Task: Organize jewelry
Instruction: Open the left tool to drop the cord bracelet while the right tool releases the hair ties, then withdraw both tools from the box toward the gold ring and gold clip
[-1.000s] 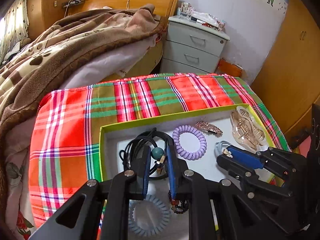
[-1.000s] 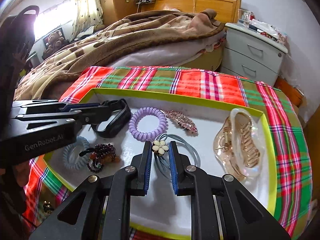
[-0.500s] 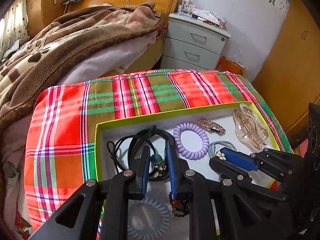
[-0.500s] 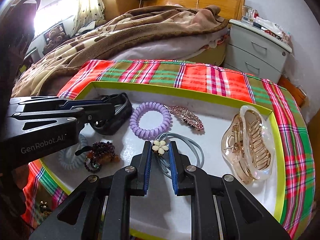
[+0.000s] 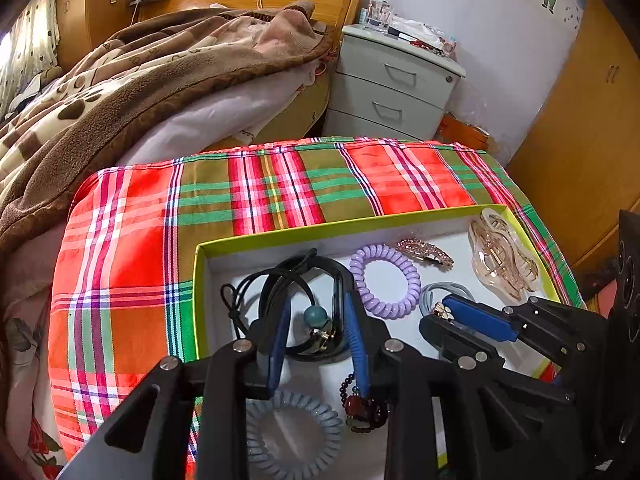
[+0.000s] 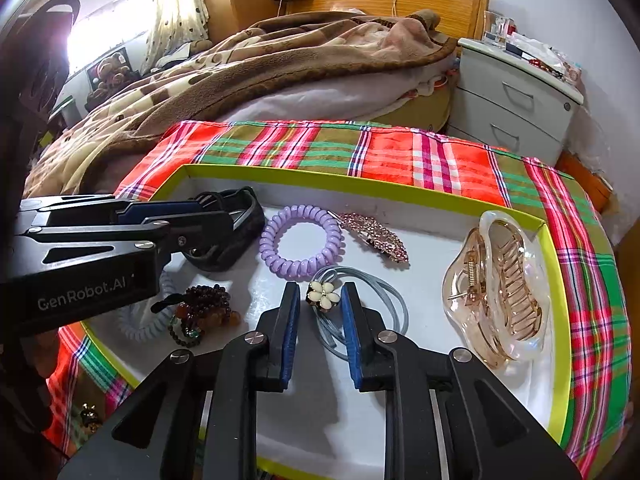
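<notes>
A white box with a lime-green rim (image 6: 400,186) (image 5: 328,227) lies on a plaid cloth. My left gripper (image 5: 316,316) is open over a black cord with a teal bead (image 5: 315,316) and a black band (image 6: 240,236). My right gripper (image 6: 320,300) is open around the cream flower (image 6: 323,295) of a grey hair tie (image 6: 380,292); the flower lies between the pads, apart from both. Inside also lie a purple coil tie (image 6: 300,240), a pink rhinestone clip (image 6: 376,238), a clear amber claw clip (image 6: 500,292), a dark bead bracelet (image 6: 204,308) and a pale blue coil tie (image 5: 292,436).
The plaid cloth (image 5: 272,188) covers the low table. A bed with a brown blanket (image 6: 280,60) lies behind it, a grey nightstand (image 5: 392,88) at the back right, a wooden wardrobe (image 5: 580,128) to the right. A small ornament (image 6: 88,416) lies on the cloth outside the box's left corner.
Both grippers have opened wider. The right jaws have let go of the flower hair tie, which now rests in the box. The left jaws have spread around the teal bead.
</notes>
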Demonstrator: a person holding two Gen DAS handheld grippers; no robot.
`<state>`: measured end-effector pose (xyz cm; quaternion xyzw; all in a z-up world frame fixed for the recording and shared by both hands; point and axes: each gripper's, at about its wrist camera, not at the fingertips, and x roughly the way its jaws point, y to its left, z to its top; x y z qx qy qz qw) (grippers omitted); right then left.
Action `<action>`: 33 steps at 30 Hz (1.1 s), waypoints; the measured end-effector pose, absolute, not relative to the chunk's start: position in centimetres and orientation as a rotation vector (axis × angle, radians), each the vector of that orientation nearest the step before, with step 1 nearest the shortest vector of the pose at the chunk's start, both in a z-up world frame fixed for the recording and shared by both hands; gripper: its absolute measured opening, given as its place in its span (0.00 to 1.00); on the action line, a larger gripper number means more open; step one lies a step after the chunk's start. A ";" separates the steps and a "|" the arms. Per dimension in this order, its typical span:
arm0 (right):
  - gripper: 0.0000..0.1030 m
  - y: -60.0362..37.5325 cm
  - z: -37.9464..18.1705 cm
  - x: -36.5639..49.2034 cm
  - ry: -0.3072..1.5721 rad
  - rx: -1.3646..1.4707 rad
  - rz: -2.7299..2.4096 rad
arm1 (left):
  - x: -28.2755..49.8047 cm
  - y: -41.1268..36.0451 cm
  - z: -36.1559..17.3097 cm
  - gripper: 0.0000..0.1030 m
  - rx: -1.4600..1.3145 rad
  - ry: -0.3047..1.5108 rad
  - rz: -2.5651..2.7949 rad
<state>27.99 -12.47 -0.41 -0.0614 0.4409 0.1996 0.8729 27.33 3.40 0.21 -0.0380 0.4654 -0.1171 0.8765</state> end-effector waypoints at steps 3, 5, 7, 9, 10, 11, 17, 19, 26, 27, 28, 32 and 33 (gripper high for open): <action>0.22 -12.5 -0.2 27.9 0.915 -0.132 0.413 | 27.2 3.3 0.2 0.30 -0.078 0.972 -0.246; 0.23 -12.5 0.0 27.7 0.907 -0.129 0.414 | 27.0 3.3 0.4 0.32 -0.082 0.967 -0.249; 0.23 -12.6 0.3 27.5 0.896 -0.128 0.415 | 26.8 3.4 0.6 0.34 -0.085 0.964 -0.251; 0.24 -12.7 0.5 27.3 0.889 -0.124 0.415 | 26.6 3.5 0.8 0.35 -0.088 0.958 -0.250; 0.25 -12.7 0.7 27.2 0.887 -0.122 0.417 | 26.4 3.6 1.0 0.35 -0.092 0.954 -0.249; 0.25 -12.7 0.8 27.1 0.885 -0.121 0.416 | 26.2 3.6 1.2 0.36 -0.093 0.949 -0.251; 0.25 -13.2 1.5 25.8 0.870 -0.108 0.416 | 24.8 4.0 2.2 0.38 -0.091 0.928 -0.248; 0.25 -13.3 1.8 25.2 0.860 -0.101 0.419 | 24.1 4.2 2.5 0.38 -0.093 0.922 -0.246; 0.47 -14.2 2.7 22.8 0.834 -0.072 0.431 | 21.1 4.7 3.6 0.39 -0.094 0.895 -0.237; 0.47 -14.4 2.8 22.5 0.831 -0.065 0.435 | 20.7 4.8 3.7 0.39 -0.093 0.892 -0.236; 0.47 -14.5 3.0 22.1 0.829 -0.062 0.433 | 20.2 5.0 3.8 0.39 -0.095 0.890 -0.232; 0.47 -14.9 3.3 20.4 0.818 -0.058 0.432 | 18.2 5.7 4.0 0.39 -0.124 0.876 -0.224; 0.47 -15.0 3.3 20.2 0.817 -0.058 0.432 | 17.6 5.8 4.0 0.39 -0.122 0.874 -0.225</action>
